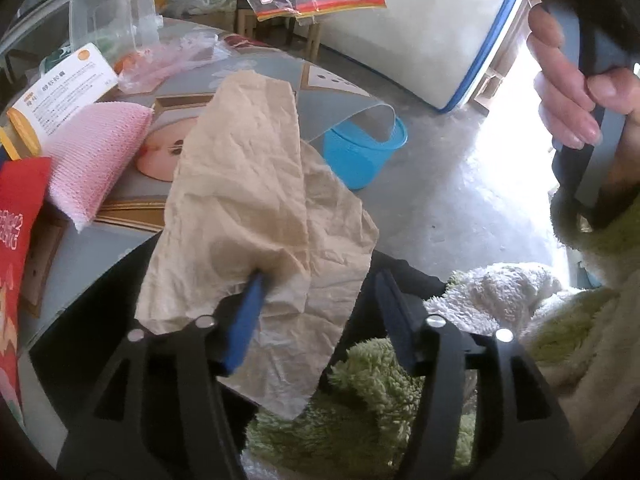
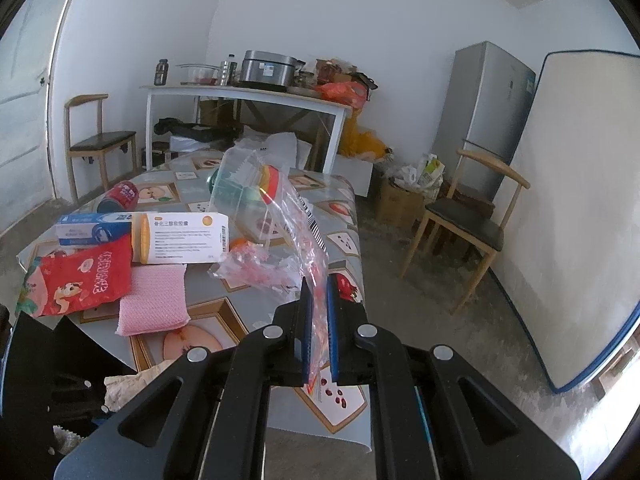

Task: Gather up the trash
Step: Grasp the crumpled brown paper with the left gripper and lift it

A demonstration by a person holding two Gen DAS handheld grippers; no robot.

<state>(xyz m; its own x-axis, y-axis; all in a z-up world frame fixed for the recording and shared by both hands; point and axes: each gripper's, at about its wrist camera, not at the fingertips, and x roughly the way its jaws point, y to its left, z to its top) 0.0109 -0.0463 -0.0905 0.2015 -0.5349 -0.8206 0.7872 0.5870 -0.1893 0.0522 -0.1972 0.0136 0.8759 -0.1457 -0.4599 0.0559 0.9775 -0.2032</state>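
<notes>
My left gripper (image 1: pixel 320 292) jaws apart, crumpled brown paper (image 1: pixel 256 208) draped over the nine-o'clock finger, my right gripper (image 2: pixel 319 304) jaws clamped on a clear plastic bag (image 2: pixel 288 232) above the surface (image 2: pixel 344 208).

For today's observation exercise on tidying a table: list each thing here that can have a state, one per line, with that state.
Left hand-held gripper: open, brown paper draped over one finger.
Brown paper: crumpled, hanging loose.
Right hand-held gripper: shut on plastic bag.
Plastic bag: lifted, held up.
Blue basket: on floor, partly under the tablecloth's edge.
Pink cloth: folded, lying on table.
</notes>
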